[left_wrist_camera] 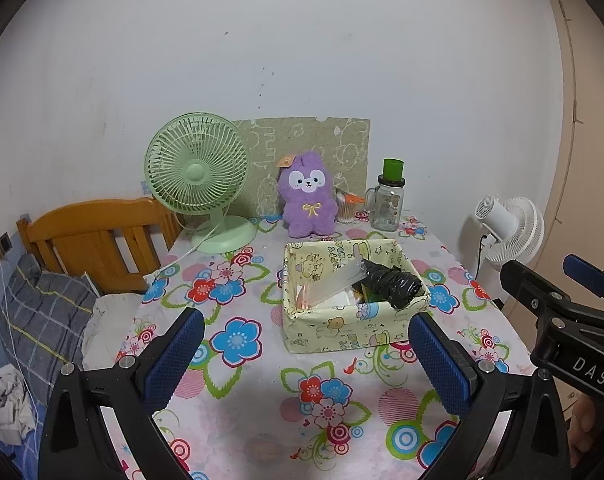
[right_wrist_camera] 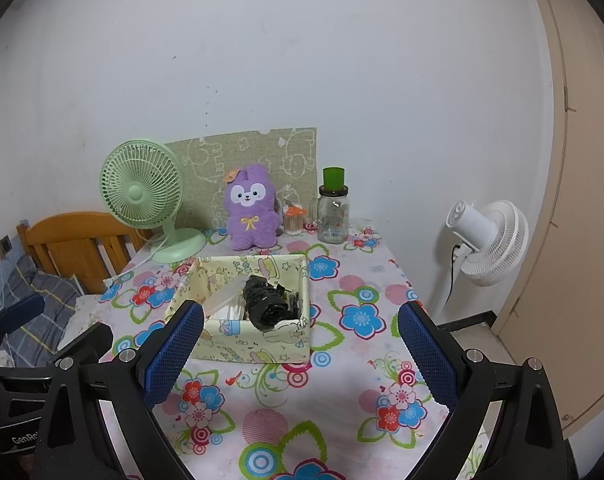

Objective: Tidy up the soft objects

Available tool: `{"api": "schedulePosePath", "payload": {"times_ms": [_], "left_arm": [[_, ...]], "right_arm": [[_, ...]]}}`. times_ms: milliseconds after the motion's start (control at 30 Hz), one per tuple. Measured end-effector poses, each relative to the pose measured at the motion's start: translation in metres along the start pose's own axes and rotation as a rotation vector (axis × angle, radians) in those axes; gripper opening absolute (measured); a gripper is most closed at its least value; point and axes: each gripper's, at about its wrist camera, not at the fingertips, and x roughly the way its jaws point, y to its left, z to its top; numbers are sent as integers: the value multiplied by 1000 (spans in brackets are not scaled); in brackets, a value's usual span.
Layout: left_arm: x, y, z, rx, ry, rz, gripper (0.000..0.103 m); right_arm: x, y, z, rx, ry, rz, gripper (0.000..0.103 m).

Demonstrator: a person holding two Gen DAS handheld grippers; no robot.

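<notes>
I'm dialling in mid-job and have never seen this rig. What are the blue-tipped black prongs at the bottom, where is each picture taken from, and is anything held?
The prongs are handheld tongs, one per hand, each carrying a wide-angle camera looking along its fingers. One picture comes from the left tongs, the other from the right tongs. Both are open and hold nothing. On the flowered table stand a patterned box containing a black plastic bundle, a purple plush toy, a green fan and a glass jar. A white fan stands off to the right of the table.
</notes>
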Motion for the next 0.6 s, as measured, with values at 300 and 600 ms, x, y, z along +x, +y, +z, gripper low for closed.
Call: {"api": "schedulePosePath", "payload": {"times_ms": [300,600], "left_arm": [[0,2,-2,-18,-1,-6,103],[0,1,-4,-27,-1,-11,103]], "right_arm": [[1,2,-1,-2,-5,-2,99],[2,4,1,-4,0,-1,99]]}}
